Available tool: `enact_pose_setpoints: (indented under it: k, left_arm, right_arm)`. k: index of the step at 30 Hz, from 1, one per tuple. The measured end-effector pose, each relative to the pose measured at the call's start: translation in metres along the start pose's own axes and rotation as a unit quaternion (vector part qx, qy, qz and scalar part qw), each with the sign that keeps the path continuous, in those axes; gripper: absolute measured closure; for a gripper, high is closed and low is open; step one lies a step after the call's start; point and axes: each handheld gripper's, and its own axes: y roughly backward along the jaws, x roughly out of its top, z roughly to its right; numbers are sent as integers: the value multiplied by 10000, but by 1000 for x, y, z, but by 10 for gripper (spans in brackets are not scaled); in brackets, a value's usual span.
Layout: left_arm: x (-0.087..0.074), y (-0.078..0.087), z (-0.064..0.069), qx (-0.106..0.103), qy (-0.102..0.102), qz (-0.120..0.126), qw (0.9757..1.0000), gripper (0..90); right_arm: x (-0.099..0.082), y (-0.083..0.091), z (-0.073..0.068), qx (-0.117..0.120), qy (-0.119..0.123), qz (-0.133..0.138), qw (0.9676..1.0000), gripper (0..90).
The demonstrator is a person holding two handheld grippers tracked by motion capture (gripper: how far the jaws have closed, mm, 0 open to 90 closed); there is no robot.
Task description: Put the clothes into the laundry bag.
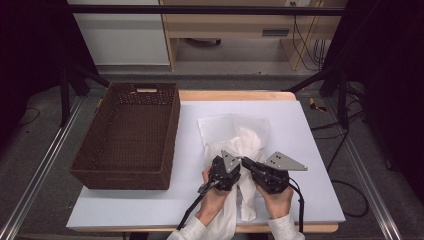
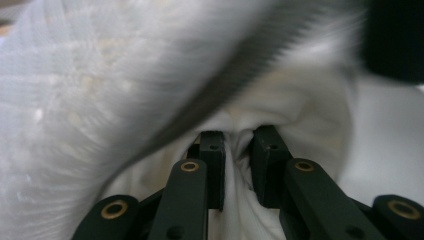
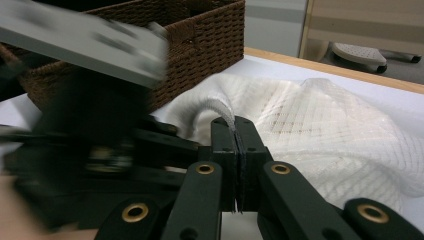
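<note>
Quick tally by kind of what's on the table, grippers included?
Brown woven wicker basket: 1
White mesh laundry bag with white cloth: 1
Black two-jaw grippers: 2, left gripper and right gripper
Total: 4

An empty brown wicker basket (image 1: 125, 137) sits on the white table (image 1: 310, 150), left of centre

A brown woven wicker basket (image 1: 125, 135) sits on the left side of the white-topped table (image 1: 305, 150). Just right of it lies a crumpled white mesh cloth (image 1: 235, 131), its near end hanging over the table's front edge. My left gripper (image 1: 235, 162) and right gripper (image 1: 245, 162) meet over the cloth's middle.
</note>
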Motion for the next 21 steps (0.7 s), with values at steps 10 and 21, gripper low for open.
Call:
enact_pose_setpoints:
  k: [10,21]
  left_arm:
    - [-16,1,-26,-558,285,83,9980,516]
    - [-50,57,-32,-945,-34,-68,9955,270]
  right_arm:
    - [-6,-5,4,-125,67,-163,9998,895]
    - [-11,-11,4,-131,57,-270,9995,895]
